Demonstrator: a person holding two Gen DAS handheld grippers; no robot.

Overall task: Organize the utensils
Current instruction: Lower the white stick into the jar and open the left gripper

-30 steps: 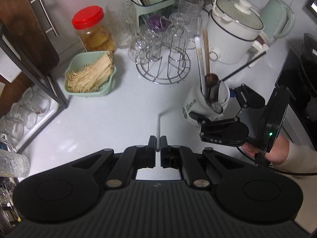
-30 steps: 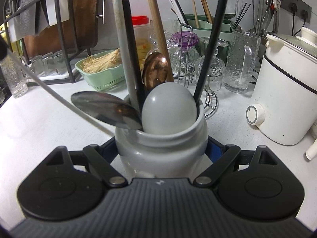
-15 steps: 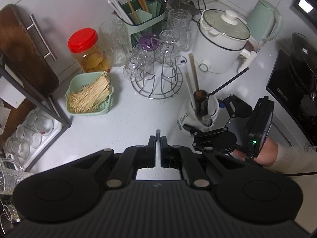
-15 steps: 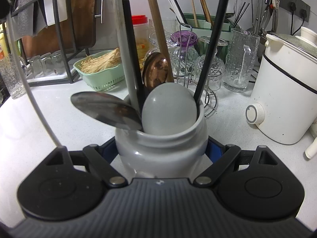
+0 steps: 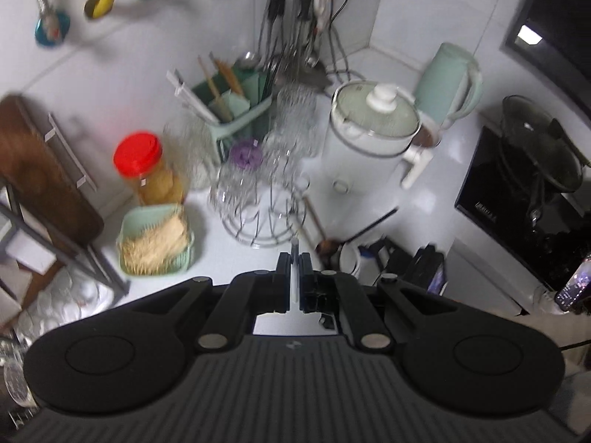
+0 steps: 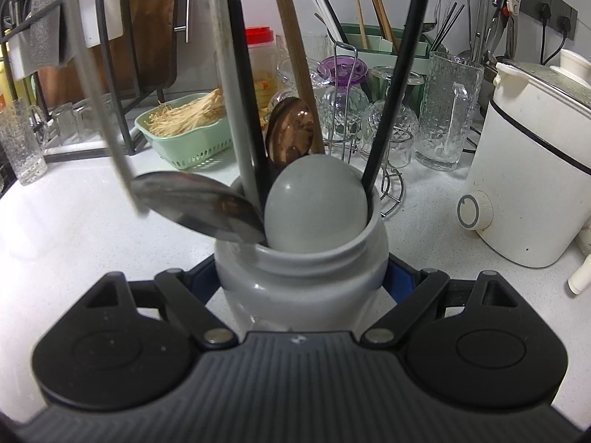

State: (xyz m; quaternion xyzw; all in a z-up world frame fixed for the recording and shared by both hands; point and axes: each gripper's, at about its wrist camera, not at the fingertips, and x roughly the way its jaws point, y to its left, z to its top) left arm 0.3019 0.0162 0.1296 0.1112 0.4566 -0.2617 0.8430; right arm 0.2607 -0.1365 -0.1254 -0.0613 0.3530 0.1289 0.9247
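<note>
The left gripper [image 5: 294, 280] is pressed together on 1 thin pale stick [image 5: 294, 258], likely a chopstick, though the view is blurry. It hangs high above the white tabletop [image 5: 236, 258], with the stick's tip poking out just past the fingers. The stick is light, stiff and smooth, so it could slip or swing; a hold nearer its middle would be steadier. The right gripper [image 6: 301, 277] is pinching the grey jar [image 6: 301, 280] from both sides, near the front edge of the tabletop. The jar holds spoons and long handles, so it looks heavy, hard and easy to break. The green utensil rack [image 5: 240, 110] stands by the back wall.
</note>
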